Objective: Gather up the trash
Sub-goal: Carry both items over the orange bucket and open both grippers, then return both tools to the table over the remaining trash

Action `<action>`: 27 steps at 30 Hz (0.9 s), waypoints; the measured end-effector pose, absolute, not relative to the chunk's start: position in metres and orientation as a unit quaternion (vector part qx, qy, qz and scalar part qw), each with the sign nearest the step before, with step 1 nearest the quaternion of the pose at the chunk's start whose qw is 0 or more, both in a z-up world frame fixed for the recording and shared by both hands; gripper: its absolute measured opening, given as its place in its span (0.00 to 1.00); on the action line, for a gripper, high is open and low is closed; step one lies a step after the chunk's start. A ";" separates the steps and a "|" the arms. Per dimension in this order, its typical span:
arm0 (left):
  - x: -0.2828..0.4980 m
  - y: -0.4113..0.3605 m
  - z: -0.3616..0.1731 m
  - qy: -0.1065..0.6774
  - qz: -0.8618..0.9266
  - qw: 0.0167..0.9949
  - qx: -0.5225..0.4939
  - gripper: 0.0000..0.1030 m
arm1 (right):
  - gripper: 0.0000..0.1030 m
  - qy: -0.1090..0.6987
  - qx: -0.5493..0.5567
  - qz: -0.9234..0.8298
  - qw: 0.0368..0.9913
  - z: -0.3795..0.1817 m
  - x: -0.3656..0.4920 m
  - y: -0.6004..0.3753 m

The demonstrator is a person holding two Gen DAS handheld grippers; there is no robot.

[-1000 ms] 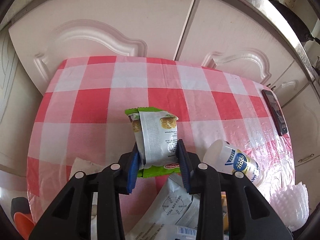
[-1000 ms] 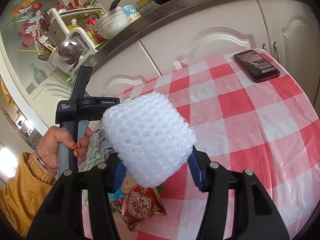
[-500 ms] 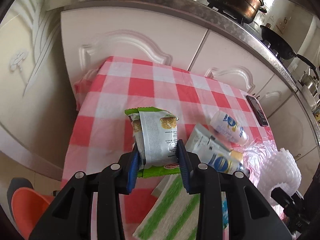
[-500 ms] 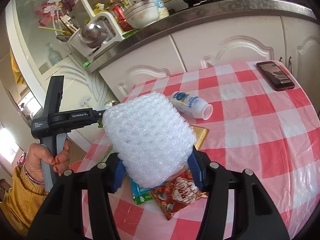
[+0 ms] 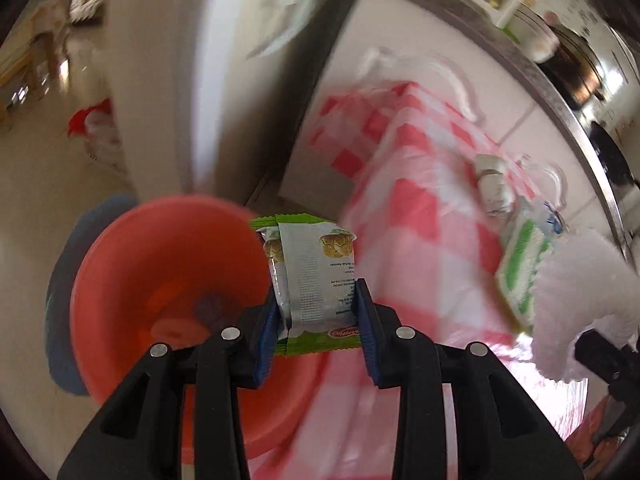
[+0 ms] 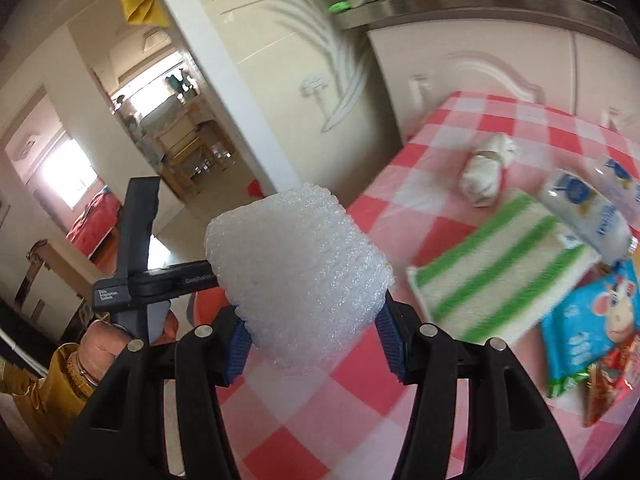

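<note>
My left gripper (image 5: 318, 320) is shut on a green and white snack wrapper (image 5: 314, 276) and holds it over the right rim of an orange bin (image 5: 168, 280) on the floor, left of the table. My right gripper (image 6: 314, 344) is shut on a white foam fruit net (image 6: 300, 276), held above the table's left edge; the foam net also shows in the left wrist view (image 5: 580, 304). The left gripper's handle (image 6: 136, 276) and the hand on it show beyond the net.
The table with a red and white checked cloth (image 6: 440, 148) holds a green-striped pack (image 6: 496, 268), a crumpled white wad (image 6: 486, 170), white bottles (image 6: 584, 216), a blue wrapper (image 6: 588, 328) and a red wrapper (image 6: 608, 380). White cabinets (image 6: 472, 56) stand behind it.
Both grippers swung left, off the table's middle toward its left edge. The orange bin has come into the left wrist view, under the wrapper. Both grips are unchanged.
</note>
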State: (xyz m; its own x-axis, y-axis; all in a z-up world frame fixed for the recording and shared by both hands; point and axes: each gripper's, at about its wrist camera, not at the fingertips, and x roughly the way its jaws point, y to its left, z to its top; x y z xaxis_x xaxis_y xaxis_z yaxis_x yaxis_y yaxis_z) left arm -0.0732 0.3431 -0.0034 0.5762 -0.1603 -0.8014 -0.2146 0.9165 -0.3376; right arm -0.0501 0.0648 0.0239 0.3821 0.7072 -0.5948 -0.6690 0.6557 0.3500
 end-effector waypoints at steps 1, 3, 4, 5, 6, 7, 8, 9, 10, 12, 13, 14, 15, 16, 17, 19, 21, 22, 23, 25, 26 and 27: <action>-0.081 0.355 -0.010 0.461 0.030 0.861 -0.210 0.36 | 0.54 0.371 0.009 0.425 0.826 0.025 -0.053 0.082; -0.093 0.374 -0.021 0.461 0.054 0.859 -0.215 0.36 | 0.55 0.376 -0.015 0.442 0.815 0.025 -0.054 0.112; -0.099 0.384 -0.026 0.459 0.060 0.858 -0.223 0.36 | 0.55 0.379 -0.025 0.450 0.808 0.024 -0.055 0.129; -0.102 0.391 -0.030 0.459 0.064 0.856 -0.228 0.36 | 0.55 0.382 -0.033 0.458 0.802 0.023 -0.055 0.142; -0.104 0.396 -0.034 0.460 0.067 0.855 -0.230 0.36 | 0.55 0.384 -0.047 0.463 0.798 0.022 -0.055 0.158; -0.105 0.400 -0.039 0.462 0.071 0.854 -0.229 0.36 | 0.55 0.385 -0.057 0.464 0.796 0.020 -0.056 0.170; -0.108 0.403 -0.041 0.463 0.073 0.854 -0.228 0.36 | 0.55 0.389 -0.068 0.468 0.791 0.017 -0.056 0.184; -0.109 0.406 -0.045 0.464 0.074 0.853 -0.227 0.36 | 0.56 0.392 -0.078 0.469 0.788 0.013 -0.057 0.195; -0.110 0.408 -0.050 0.466 0.075 0.852 -0.226 0.37 | 0.61 0.394 -0.087 0.466 0.788 0.010 -0.057 0.204; -0.111 0.413 -0.059 0.468 0.078 0.849 -0.231 0.44 | 0.72 0.402 -0.109 0.458 0.785 0.001 -0.055 0.221; -0.112 0.416 -0.063 0.469 0.080 0.848 -0.234 0.57 | 0.78 0.406 -0.115 0.452 0.786 -0.004 -0.055 0.227; -0.115 0.419 -0.065 0.465 0.087 0.849 -0.235 0.68 | 0.80 0.405 -0.114 0.448 0.789 -0.008 -0.054 0.229; -0.117 0.420 -0.066 0.460 0.096 0.851 -0.233 0.71 | 0.80 0.407 -0.109 0.447 0.789 -0.010 -0.053 0.229; -0.119 0.422 -0.066 0.454 0.099 0.855 -0.230 0.72 | 0.80 0.409 -0.102 0.447 0.789 -0.011 -0.053 0.227; -0.119 0.423 -0.065 0.452 0.097 0.857 -0.227 0.73 | 0.80 0.410 -0.090 0.447 0.790 -0.012 -0.052 0.224; -0.120 0.424 -0.063 0.450 0.100 0.860 -0.221 0.75 | 0.80 0.407 -0.058 0.449 0.794 -0.008 -0.050 0.210; -0.122 0.424 -0.058 0.443 0.112 0.863 -0.213 0.79 | 0.81 0.396 -0.033 0.450 0.800 -0.001 -0.050 0.195; -0.123 0.424 -0.054 0.436 0.115 0.867 -0.212 0.79 | 0.81 0.390 -0.025 0.447 0.804 0.003 -0.046 0.186; -0.123 0.424 -0.050 0.430 0.116 0.870 -0.212 0.79 | 0.81 0.385 -0.016 0.447 0.807 0.006 -0.046 0.178; -0.125 0.423 -0.040 0.416 0.121 0.876 -0.212 0.79 | 0.81 0.372 0.006 0.444 0.815 0.013 -0.047 0.157; -0.126 0.422 -0.034 0.406 0.123 0.881 -0.211 0.80 | 0.82 0.366 0.016 0.441 0.819 0.016 -0.049 0.148; -0.128 0.421 -0.029 0.396 0.122 0.885 -0.211 0.80 | 0.83 0.361 0.026 0.438 0.823 0.018 -0.050 0.137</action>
